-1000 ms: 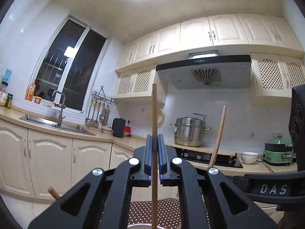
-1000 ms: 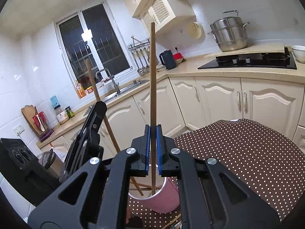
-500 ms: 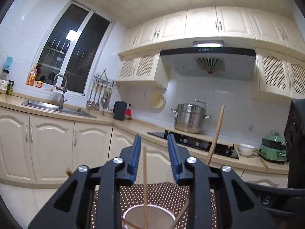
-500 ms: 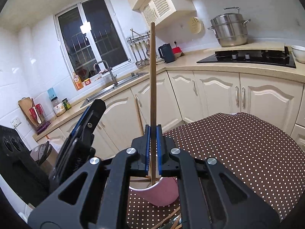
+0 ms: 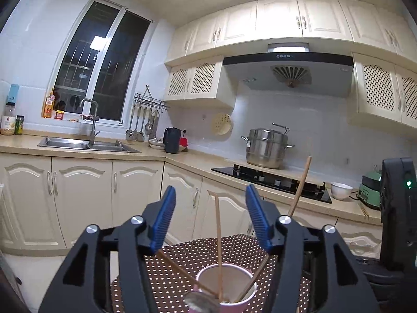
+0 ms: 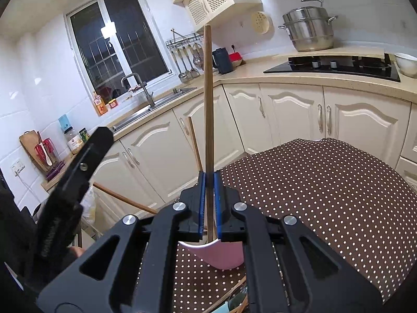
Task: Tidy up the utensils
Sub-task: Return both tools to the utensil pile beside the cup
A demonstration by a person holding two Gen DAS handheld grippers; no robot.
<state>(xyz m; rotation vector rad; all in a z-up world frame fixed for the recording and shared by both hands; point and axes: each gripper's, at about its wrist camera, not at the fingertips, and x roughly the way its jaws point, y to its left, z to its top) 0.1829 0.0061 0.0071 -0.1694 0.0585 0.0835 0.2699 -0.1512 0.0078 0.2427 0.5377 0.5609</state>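
A: So, what is the left gripper (image 5: 209, 224) doing just above the pink cup (image 5: 226, 285)?

B: Its blue pads are spreading apart at this moment. A thin chopstick (image 5: 218, 237) stands between them but touches neither pad. Its lower end is inside the cup and it leans there on its own, so I judge it has been let go.

A: And why does the right gripper (image 6: 207, 203) hold its stick so upright?

B: Its jaws are clamped tight on a darker wooden chopstick (image 6: 207, 99), gripped low on the shaft with most of the length rising above the pads. Held near vertical, the bottom tip points straight at the cup's mouth, which sits right under the jaws. That looks like the sensible pose for dropping it in beside the others.

A: What else is in the cup?

B: Other wooden sticks lean against the rim at a slant, and something grey and blurred lies at the near edge; I cannot tell what it is.

A: Where does the cup stand?

B: On a brown cloth with white dots (image 6: 325, 195), near its edge on the left gripper's side. More utensils poke up at the bottom of the right wrist view, still waiting on the cloth, so I think the sorting is only partly done.
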